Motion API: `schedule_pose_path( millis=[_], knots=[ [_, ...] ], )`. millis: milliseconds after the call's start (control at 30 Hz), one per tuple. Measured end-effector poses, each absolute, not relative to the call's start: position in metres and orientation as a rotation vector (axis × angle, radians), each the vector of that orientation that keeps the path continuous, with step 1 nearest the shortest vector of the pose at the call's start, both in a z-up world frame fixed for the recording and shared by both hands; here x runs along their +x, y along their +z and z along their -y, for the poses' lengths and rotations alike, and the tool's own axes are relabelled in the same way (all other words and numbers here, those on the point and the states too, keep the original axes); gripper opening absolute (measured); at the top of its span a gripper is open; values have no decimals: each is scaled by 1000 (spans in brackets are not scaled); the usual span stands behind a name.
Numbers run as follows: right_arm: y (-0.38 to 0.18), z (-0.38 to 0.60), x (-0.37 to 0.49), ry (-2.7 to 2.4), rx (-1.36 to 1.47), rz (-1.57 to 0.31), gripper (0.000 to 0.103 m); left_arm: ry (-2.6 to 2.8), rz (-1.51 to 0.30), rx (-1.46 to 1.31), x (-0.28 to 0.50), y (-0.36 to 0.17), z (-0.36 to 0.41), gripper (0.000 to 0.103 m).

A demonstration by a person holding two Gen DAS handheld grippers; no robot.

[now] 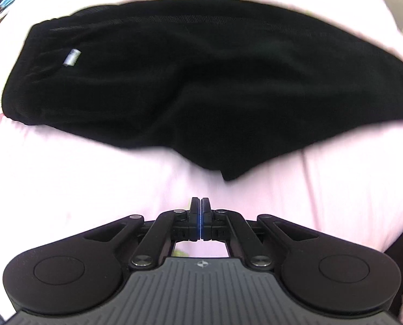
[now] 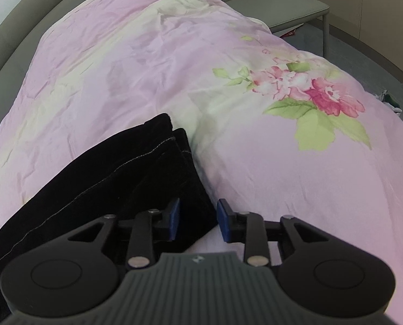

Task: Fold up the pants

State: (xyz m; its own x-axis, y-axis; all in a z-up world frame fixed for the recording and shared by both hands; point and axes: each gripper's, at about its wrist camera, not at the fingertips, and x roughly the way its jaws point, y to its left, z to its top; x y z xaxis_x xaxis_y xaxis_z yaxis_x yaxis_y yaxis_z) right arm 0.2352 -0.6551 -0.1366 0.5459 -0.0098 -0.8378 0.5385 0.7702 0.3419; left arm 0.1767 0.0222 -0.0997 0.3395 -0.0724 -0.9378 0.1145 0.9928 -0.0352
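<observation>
Right tongs (image 2: 198, 218) straddling pants (image 2: 114, 187) hem

Left view overexposed and motion-blurred, the pink duvet (image 1: 93, 178) washed out; right view softly lit, sharp, edges fisheye-bent

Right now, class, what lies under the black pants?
The black pants lie on a pink floral quilt, which shows all around them. Whatever is beneath the quilt, and the quilt directly under the pants, is covered.

No legible txt; white tag (image 1: 72, 58) on pants (image 1: 201, 81) too blurred.
</observation>
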Motion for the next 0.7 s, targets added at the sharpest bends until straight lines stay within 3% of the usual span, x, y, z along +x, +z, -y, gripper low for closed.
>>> schedule_pose_path(
  millis=[133, 167, 200, 333, 400, 467, 567, 700],
  knots=[
    [-136, 640, 223, -304, 690, -934, 45, -25, -1097, -2, 198, -81, -44, 12],
    [-137, 636, 221, -290, 712, -933, 47, 6, -1070, -14, 205, -80, -52, 20],
    [-138, 632, 219, -279, 728, -933, 48, 37, -1046, -29, 213, -78, -63, 29],
    [-137, 620, 221, -261, 686, -949, 48, 161, -983, 2, 246, -73, -103, 42],
    [-138, 619, 224, -270, 666, -954, 48, 198, -982, 28, 262, -74, -123, 64],
    [-142, 621, 227, -291, 670, -967, 48, 237, -1014, 33, 277, -81, -142, 70],
    [-149, 629, 228, -326, 710, -984, 49, 331, -1054, -24, 292, -91, -177, 70],
    [-159, 634, 229, -337, 778, -969, 54, 407, -1046, -253, 293, -100, -225, 86]
  ],
)
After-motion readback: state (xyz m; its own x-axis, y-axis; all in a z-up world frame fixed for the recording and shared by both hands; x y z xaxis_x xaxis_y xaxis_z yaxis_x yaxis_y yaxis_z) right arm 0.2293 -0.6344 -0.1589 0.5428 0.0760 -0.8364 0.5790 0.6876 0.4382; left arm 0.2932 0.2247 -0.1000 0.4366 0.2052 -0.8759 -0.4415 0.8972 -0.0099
